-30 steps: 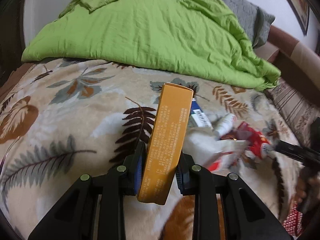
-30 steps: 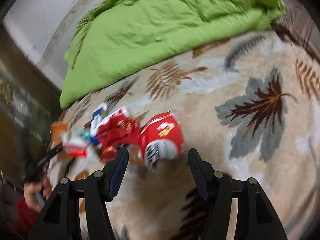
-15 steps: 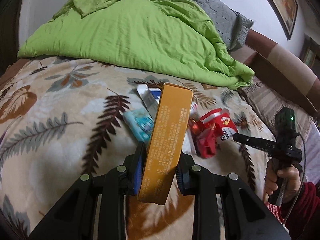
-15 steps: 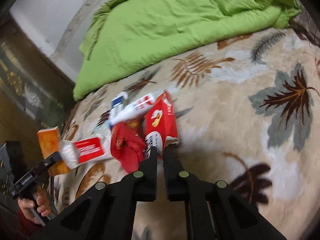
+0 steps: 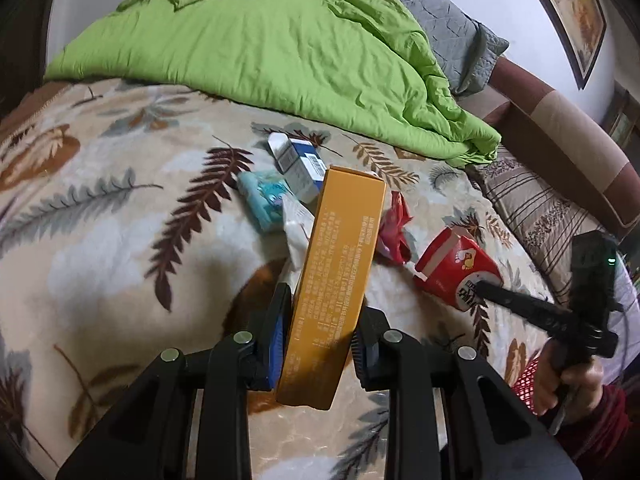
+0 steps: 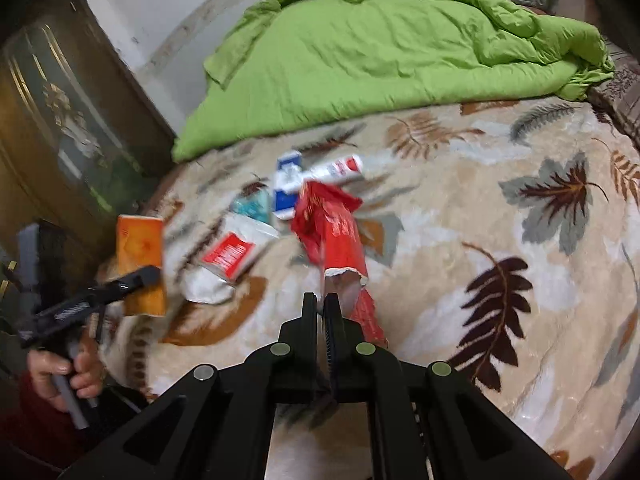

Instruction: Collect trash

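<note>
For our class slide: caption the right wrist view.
Right hand-held gripper shut on red packet, other litter lying on leaf-print blanket.

**Litter scattered across a leaf-print bed**

We see an orange carton [image 5: 338, 280], long and printed with fine white text, standing tilted and raised off the bed [image 5: 100, 240]. A red paper cup [image 6: 342, 236], crushed and torn at its rim, is lifted clear of the blanket by that rim. Behind it on the bed lie a blue-and-white box [image 5: 300, 164], a teal packet [image 5: 262, 196] just beside it, a white wrapper with a red label [image 6: 228, 258], a crumpled red wrapper [image 5: 394, 228] and a white tube with red print [image 6: 338, 170], all close together near the middle of the blanket.
</note>
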